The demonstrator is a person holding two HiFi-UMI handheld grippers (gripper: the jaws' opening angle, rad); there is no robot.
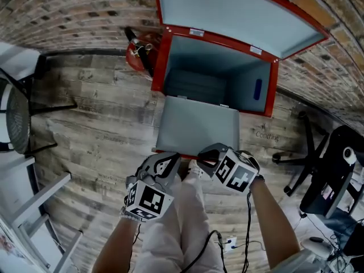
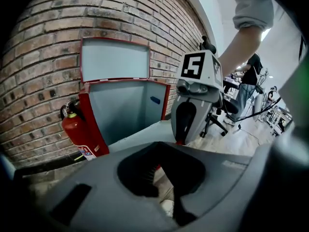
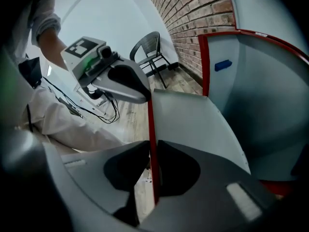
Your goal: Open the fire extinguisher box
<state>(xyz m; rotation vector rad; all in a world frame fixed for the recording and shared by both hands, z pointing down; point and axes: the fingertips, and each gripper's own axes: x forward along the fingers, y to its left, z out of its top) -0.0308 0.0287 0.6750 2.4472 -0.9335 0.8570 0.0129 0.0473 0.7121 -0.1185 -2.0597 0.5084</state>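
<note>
The red fire extinguisher box (image 1: 161, 61) stands open against the brick wall. Its lid (image 1: 239, 10) is up and its grey front panel (image 1: 199, 127) is folded down toward me. My right gripper (image 1: 206, 155) is shut on the panel's red near edge (image 3: 152, 124), which runs straight between its jaws (image 3: 153, 146). My left gripper (image 1: 170, 159) is beside it at the same edge, with its jaws closed on a sliver of red rim (image 2: 155, 169). The grey inside of the box looks empty. A red extinguisher (image 1: 139, 53) stands outside the box at its left (image 2: 77, 129).
An office chair (image 1: 324, 169) is on the right, and a black metal chair (image 3: 149, 50) stands by the wall. A fan on a stand (image 1: 17, 118) is at the left. Cables and a socket strip (image 1: 227, 243) lie on the wooden floor by my legs.
</note>
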